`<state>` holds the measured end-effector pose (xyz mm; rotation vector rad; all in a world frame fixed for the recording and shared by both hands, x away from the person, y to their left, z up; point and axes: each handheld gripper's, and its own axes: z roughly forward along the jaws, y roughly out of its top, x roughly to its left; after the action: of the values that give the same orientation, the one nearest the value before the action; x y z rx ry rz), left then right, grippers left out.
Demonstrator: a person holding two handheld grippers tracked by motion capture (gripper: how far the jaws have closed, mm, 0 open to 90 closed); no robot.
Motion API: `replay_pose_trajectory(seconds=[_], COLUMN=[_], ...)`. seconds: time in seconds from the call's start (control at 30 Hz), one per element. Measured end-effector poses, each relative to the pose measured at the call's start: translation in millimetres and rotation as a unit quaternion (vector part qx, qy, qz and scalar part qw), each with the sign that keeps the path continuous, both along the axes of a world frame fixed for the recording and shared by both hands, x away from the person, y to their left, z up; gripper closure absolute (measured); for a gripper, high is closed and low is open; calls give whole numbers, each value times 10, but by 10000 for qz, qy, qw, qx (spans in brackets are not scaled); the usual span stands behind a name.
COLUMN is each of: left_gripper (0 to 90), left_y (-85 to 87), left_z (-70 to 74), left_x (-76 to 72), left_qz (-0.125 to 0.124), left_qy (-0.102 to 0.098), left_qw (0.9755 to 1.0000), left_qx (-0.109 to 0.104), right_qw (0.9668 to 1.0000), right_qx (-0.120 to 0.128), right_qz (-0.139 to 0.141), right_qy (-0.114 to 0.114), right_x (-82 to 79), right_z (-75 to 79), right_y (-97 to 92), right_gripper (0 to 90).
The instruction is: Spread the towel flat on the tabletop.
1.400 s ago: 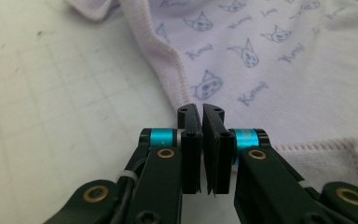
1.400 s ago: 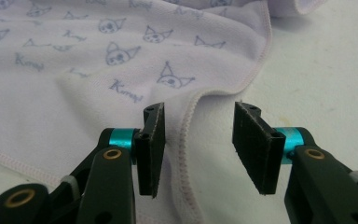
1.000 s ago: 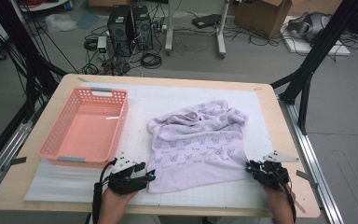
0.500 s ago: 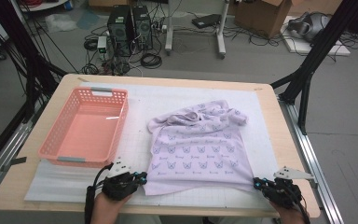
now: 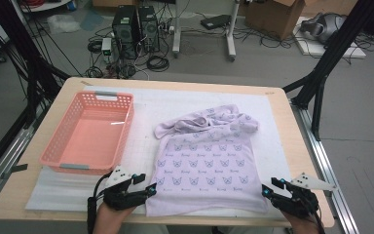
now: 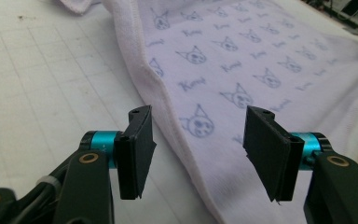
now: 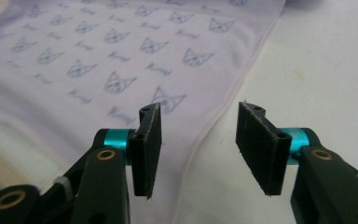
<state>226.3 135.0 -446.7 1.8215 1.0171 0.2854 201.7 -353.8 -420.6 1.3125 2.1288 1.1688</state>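
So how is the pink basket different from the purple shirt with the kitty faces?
The basket is a stiff orange-pink plastic box with holes in its walls, while the shirt is soft pale-purple cloth. The basket is plain and has nothing in it; the shirt is printed with little cat faces. The basket stands up with walls on the left side, and the shirt lies mostly flat in the middle, bunched at its far end. Both rest on the same white mat.
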Motion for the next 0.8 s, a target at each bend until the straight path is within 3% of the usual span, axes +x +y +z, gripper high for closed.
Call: replay_pose_trajectory(seconds=[0.27, 0.43, 0.5, 0.53, 0.57, 0.6, 0.7, 0.8], left_gripper=[427, 404, 507, 619, 727, 846, 852, 856], left_y=[-251, -358, -374, -375, -356, -348, -336, -282], left_z=[-34, -52, -49, -49, -44, -43, -32, -33], left_x=[497, 538, 524, 526, 546, 578, 669, 801], left_qz=[77, 160, 297, 387, 332, 324, 528, 850], left_qy=[258, 155, 87, 62, 80, 194, 231, 172], left_qw=[9986, 9968, 9953, 9946, 9949, 9958, 9953, 9938], left_qx=[463, 772, 918, 960, 951, 838, 775, 691], right_qw=[9995, 9984, 9973, 9979, 9982, 9983, 9982, 9986], right_qx=[-308, -508, -680, -588, -519, -429, -526, -506], right_qz=[47, 127, 163, 205, 217, 316, 267, 2], right_qy=[105, 200, 237, 175, 193, 218, 130, -145], right_x=[502, 735, 771, 782, 789, 803, 869, 983], right_z=[-148, -238, -278, -289, -289, -287, -281, -256], right_y=[201, 288, 316, 307, 305, 301, 326, 321], right_gripper=[505, 477, 506, 579, 691, 864, 868, 868])
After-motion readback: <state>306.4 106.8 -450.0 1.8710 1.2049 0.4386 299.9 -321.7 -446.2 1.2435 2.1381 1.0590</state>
